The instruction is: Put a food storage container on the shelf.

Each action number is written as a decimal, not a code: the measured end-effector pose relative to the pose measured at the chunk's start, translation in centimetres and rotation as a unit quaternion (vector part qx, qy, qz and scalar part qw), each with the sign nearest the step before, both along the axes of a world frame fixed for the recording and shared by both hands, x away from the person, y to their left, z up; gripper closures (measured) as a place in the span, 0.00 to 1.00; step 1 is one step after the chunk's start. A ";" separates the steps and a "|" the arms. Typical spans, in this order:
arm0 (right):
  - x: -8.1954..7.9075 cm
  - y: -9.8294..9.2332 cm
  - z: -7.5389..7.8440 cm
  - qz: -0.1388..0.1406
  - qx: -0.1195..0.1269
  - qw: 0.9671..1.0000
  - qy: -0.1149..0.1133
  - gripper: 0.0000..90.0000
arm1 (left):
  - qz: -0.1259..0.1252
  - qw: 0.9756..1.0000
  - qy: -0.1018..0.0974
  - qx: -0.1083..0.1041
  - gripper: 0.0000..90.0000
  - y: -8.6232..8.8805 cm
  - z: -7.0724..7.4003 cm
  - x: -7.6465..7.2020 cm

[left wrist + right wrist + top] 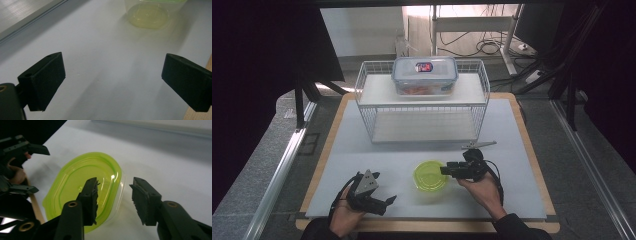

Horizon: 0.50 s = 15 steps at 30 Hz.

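A clear tub with a lime-green lid (429, 175) stands on the white mat near the front. My right gripper (447, 168) hovers open at its right edge. In the right gripper view, one jaw is over the green lid (82, 180) and the other is outside the rim, so the right gripper (113, 186) straddles the edge without clamping it. My left gripper (385, 190) is open to the left of the tub, low over the mat. In the left gripper view, the left gripper (112, 65) holds nothing, and the tub (150, 15) lies ahead, apart from it.
A white wire rack (422, 107) stands behind the tub, with a clear blue-rimmed lidded box (424, 75) on its top shelf. A slim grey object (479, 145) lies on the mat (512, 130) in front of the rack's right corner. The mat's wooden border (319, 170) frames it.
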State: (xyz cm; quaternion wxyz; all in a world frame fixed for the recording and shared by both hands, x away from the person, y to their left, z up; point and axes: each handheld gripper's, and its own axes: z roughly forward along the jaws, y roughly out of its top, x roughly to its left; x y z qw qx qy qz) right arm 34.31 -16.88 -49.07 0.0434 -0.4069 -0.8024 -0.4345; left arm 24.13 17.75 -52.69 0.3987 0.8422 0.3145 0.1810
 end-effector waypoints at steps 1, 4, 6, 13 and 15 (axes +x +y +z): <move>0.1 0.0 -0.1 0.000 0.003 1.000 0.006 0.68 | 0.000 1.000 0.000 0.000 0.05 0.0 0.0 0.0; 0.2 0.0 -0.3 -0.004 0.014 1.000 0.019 0.76 | -0.001 1.000 0.000 0.001 0.05 0.0 0.0 0.0; 0.2 0.0 -0.3 -0.004 0.014 1.000 0.024 0.81 | -0.001 1.000 0.000 0.002 0.05 0.0 0.0 0.0; 0.4 -0.1 -0.4 0.004 0.048 0.997 0.066 0.90 | -0.001 1.000 -0.001 0.003 0.05 -0.1 0.0 0.0; 0.4 -0.2 -0.3 0.007 0.065 0.994 0.083 0.91 | 0.000 1.000 -0.001 0.003 0.05 -0.1 0.0 0.0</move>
